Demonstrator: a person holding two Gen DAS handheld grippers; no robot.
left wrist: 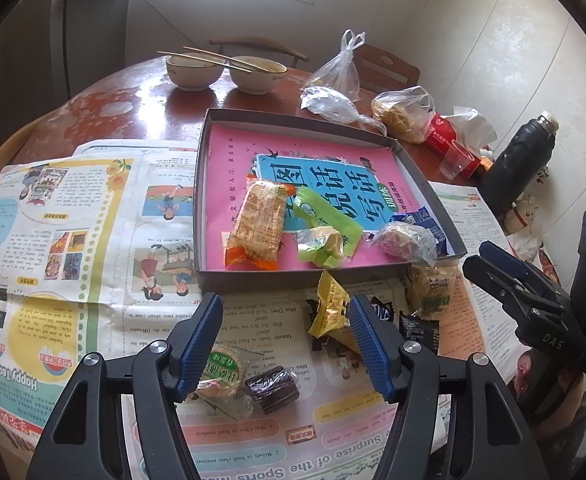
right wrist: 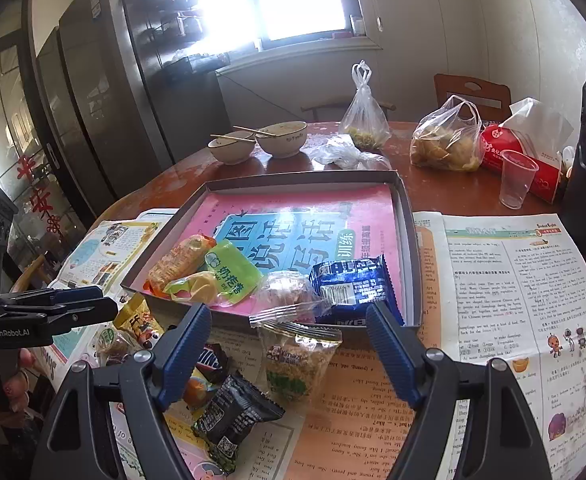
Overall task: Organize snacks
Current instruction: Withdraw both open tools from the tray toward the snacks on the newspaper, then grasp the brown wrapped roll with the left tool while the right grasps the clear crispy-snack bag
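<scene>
Both our claws are spread with nothing pinched: left claw [left wrist: 287,344], right claw [right wrist: 287,354]. Four snacks sit along the near edge of the grey tray [left wrist: 203,184], others loose on the newspaper [left wrist: 93,240] over the surface. Only the left view shows the round biscuit [left wrist: 221,374]; only the right shows the black packet [right wrist: 233,412] properly. Bowls [left wrist: 193,72] at the far edge.

Black left tool [left wrist: 287,342], blue ribbed pads, silver screws.
</scene>
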